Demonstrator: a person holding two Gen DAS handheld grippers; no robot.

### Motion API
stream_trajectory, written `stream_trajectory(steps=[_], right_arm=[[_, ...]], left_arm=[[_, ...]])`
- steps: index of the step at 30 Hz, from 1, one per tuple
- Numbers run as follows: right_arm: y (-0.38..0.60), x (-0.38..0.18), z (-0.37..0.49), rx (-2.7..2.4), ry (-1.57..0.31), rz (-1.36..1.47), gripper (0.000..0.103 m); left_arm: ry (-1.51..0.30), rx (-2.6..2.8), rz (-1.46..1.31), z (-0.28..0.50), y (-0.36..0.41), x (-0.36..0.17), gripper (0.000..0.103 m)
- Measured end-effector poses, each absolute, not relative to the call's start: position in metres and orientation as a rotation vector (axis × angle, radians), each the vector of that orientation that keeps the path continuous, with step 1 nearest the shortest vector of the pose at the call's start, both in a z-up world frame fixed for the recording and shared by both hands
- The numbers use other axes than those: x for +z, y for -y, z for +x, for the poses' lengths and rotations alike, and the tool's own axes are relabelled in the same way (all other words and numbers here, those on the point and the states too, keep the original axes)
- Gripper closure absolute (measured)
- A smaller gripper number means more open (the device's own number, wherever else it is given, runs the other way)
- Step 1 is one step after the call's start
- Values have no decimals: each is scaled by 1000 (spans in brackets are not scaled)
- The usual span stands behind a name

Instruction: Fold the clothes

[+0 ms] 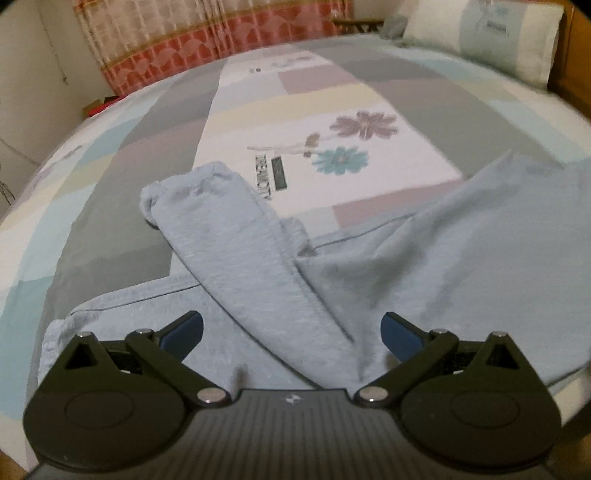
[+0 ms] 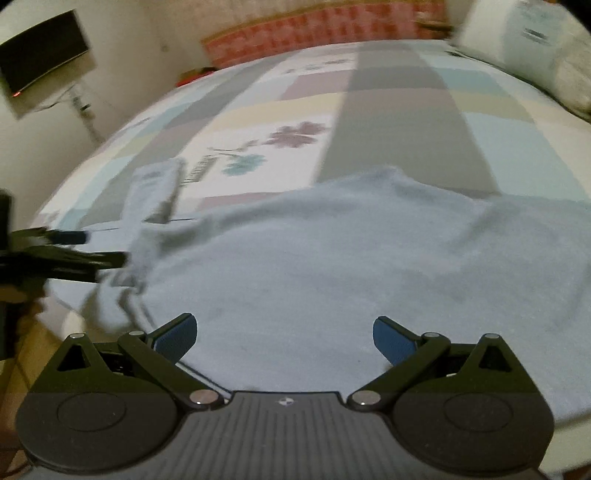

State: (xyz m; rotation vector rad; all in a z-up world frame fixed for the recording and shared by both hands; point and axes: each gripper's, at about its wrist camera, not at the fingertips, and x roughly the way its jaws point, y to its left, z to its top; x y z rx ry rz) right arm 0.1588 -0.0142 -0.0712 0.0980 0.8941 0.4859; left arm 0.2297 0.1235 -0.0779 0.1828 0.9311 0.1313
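A pale blue long-sleeved garment (image 1: 443,258) lies spread on the bed. One sleeve (image 1: 229,240) is folded across it, its cuff pointing up and left onto the bedspread. My left gripper (image 1: 291,332) hovers open just above the sleeve's lower end, with nothing between its blue pads. In the right wrist view the same garment (image 2: 332,266) fills the middle, blurred by motion. My right gripper (image 2: 284,336) is open over the garment's body and holds nothing. The left gripper (image 2: 66,247) shows at the left edge of that view, beside the sleeve (image 2: 151,199).
The bed carries a patchwork bedspread (image 1: 303,110) with printed flowers. A pillow (image 1: 487,33) lies at the far right corner. A patterned curtain (image 1: 207,40) hangs behind the bed. A dark screen (image 2: 40,55) is mounted on the wall at the left.
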Motion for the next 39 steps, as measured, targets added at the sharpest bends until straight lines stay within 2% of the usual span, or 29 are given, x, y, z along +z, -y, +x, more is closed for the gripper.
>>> stream_trajectory(steps=[5, 15, 30, 39], right_arm=[[-11, -63, 159, 509, -873, 25, 0], [-15, -71, 158, 477, -915, 28, 0], [-11, -64, 144, 455, -889, 22, 0], [-15, -62, 138, 450, -878, 11, 0]], left_arm=[[-992, 171, 249, 234, -126, -94, 1], [-977, 241, 366, 256, -128, -99, 1], [-945, 288, 68, 180, -187, -87, 1], [-849, 256, 151, 211, -170, -65, 1]])
